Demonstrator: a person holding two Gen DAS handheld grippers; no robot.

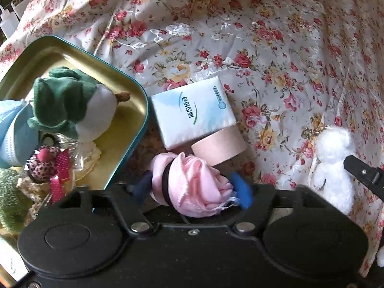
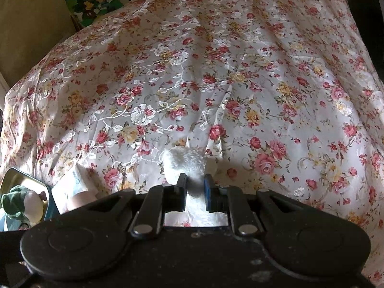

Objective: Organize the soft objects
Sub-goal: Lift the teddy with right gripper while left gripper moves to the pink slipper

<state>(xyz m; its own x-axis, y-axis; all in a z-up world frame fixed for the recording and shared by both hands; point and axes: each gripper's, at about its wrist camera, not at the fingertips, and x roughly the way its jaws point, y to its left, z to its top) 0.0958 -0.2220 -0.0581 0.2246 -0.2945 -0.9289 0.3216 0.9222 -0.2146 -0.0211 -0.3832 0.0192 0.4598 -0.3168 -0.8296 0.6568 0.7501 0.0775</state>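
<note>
My left gripper [image 1: 192,184] is shut on a rolled pink cloth [image 1: 194,182] bound with a black band, held just right of the teal tin [image 1: 141,110]. The tin holds a green and white plush [image 1: 72,103], a blue item and a pink bow trinket. A tissue pack [image 1: 194,112] and a beige roll [image 1: 218,147] lie on the floral cloth beyond my fingers. My right gripper [image 2: 195,189] is shut on a white fluffy bear [image 2: 184,160], which also shows at the right of the left wrist view [image 1: 336,163]. The tin shows at lower left of the right wrist view [image 2: 46,192].
A floral cloth [image 2: 216,84] covers the whole surface. White bottles [image 1: 8,21] and a plant stand at the far left beyond it. A colourful box [image 2: 93,2] and a beige wall lie beyond the far left edge. A green fuzzy item [image 1: 10,199] sits left of the tin.
</note>
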